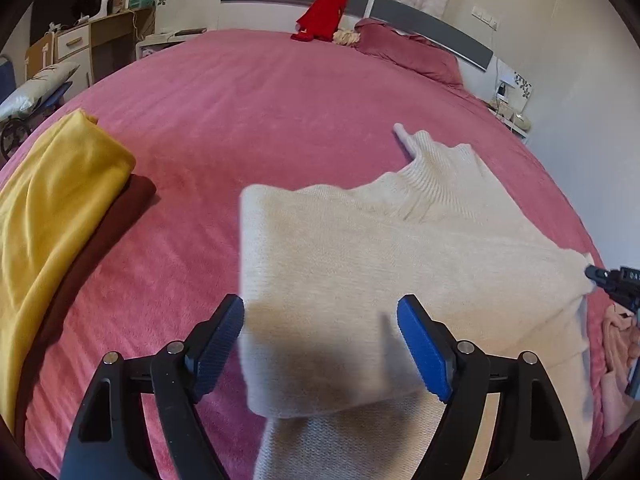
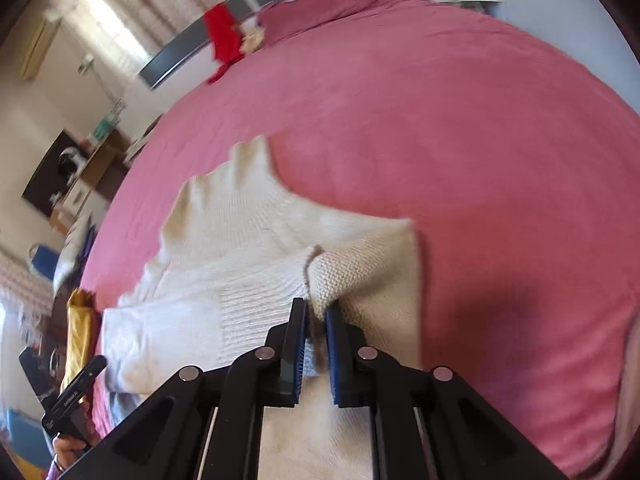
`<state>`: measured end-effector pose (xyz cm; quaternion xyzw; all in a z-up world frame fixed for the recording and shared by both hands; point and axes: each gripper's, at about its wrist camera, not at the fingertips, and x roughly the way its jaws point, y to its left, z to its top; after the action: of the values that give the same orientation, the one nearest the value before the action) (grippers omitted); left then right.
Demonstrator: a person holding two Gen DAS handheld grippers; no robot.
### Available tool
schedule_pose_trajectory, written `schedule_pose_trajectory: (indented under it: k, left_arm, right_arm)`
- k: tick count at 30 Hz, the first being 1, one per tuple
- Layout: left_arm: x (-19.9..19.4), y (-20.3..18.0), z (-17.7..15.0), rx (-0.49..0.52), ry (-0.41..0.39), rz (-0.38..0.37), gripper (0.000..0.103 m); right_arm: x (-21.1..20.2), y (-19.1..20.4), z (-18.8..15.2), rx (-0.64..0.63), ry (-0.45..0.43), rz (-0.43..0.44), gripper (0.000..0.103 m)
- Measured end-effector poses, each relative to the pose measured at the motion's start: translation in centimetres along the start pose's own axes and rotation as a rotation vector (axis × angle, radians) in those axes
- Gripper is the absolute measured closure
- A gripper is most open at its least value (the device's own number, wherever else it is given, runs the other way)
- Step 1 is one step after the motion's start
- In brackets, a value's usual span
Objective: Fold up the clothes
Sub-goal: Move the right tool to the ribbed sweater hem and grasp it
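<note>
A cream knitted turtleneck sweater (image 1: 400, 240) lies spread on the pink bed (image 1: 280, 100), collar pointing to the headboard. One part of it is folded over toward me and lies blurred between the jaws of my left gripper (image 1: 320, 304). That gripper is open wide, and its blue pads do not press on the knit. My right gripper (image 2: 316, 308) is shut on a bunched fold of the sweater (image 2: 248, 248) at its edge. In the left wrist view the right gripper's tip (image 1: 600, 276) pinches the sweater's right corner.
A yellow cloth (image 1: 60, 200) lies over a dark red one (image 1: 128, 200) at the bed's left. A red garment (image 1: 324, 12) hangs on the headboard beside a pink pillow (image 1: 404, 48). A pale pink garment (image 1: 620, 344) sits at the right edge. A desk (image 1: 100, 36) stands at back left.
</note>
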<state>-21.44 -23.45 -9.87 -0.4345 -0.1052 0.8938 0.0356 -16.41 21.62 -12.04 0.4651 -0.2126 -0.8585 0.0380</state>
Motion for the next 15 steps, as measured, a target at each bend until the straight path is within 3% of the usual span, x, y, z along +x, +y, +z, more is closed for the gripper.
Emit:
schedule_pose_trajectory:
  k: [2, 4, 7, 10, 13, 15]
  left_arm:
    - [2.0, 0.8, -0.4, -0.03, 0.073, 0.038, 0.02]
    - [1.6, 1.1, -0.6, -0.039, 0.054, 0.026, 0.02]
    - [0.4, 1.4, -0.3, -0.072, 0.07, 0.01, 0.02]
    - [-0.2, 2.1, 0.1, -0.081, 0.031, 0.058, 0.02]
    - [1.5, 3.0, 0.5, -0.066, 0.081, 0.199, 0.018]
    - [1.5, 3.8, 0.8, -0.12, 0.078, 0.196, 0.016]
  right_arm:
    - [1.8, -1.2, -1.0, -0.012, 0.051, -0.058, 0.085]
    - [3.5, -3.2, -2.0, 0.038, 0.105, -0.017, 0.081]
    - [0.7, -4.5, -1.9, 0.147, 0.017, 0.043, 0.075]
    - [-1.3, -4.1, -2.2, 0.149, -0.07, 0.192, 0.072]
    - [1.3, -1.9, -2.3, 0.045, 0.009, 0.193, 0.072]
    - [4.5, -1.2, -2.2, -0.009, 0.085, 0.141, 0.073]
